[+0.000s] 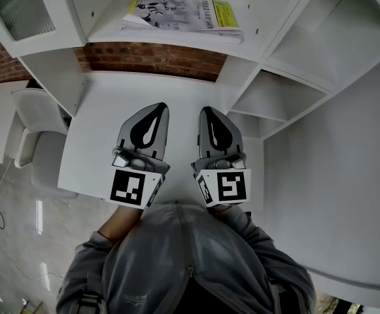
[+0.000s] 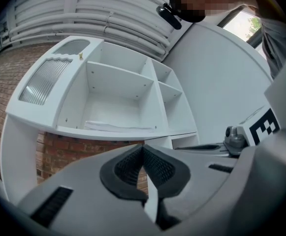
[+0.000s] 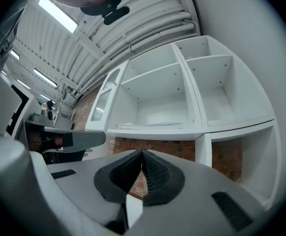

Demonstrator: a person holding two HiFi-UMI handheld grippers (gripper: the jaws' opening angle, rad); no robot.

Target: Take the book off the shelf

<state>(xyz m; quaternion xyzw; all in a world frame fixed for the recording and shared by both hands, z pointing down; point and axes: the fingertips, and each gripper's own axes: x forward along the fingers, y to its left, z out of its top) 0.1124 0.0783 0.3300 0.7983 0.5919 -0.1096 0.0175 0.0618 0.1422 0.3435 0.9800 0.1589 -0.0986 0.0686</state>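
Left gripper: it is held over the white desk with its jaws pressed together, and nothing is seen between them in the left gripper view.
Right gripper: it is held just beside the left one, pointed the same way; its jaws are likewise closed on nothing in the right gripper view.
Shelf unit: a white unit is seen ahead of both grippers, divided into open compartments. The wide one is straight ahead, and smaller ones are stacked to its right.
Desk: a white top is seen under the shelf unit, and both grippers are held above it.
Person's top: grey hooded fabric is seen at the bottom of the head view, behind the grippers.
Brick wall: a strip of red brick is shown between the desk and the bottom board of the wide compartment.
Chair: a white chair is seen to the left of the desk, on a glossy floor.
Glazed door: a ribbed glass panel is set in the unit's left section, beside the wide compartment.
Book: it is laid flat on the floor of the wide compartment, cover up, with dark print and yellow patches at two corners. It is seen edge-on from the left gripper and the right gripper, and it is well apart from both.
Marker cubes: one black-and-white cube is carried at the rear of the left gripper and one at the rear of the right gripper.
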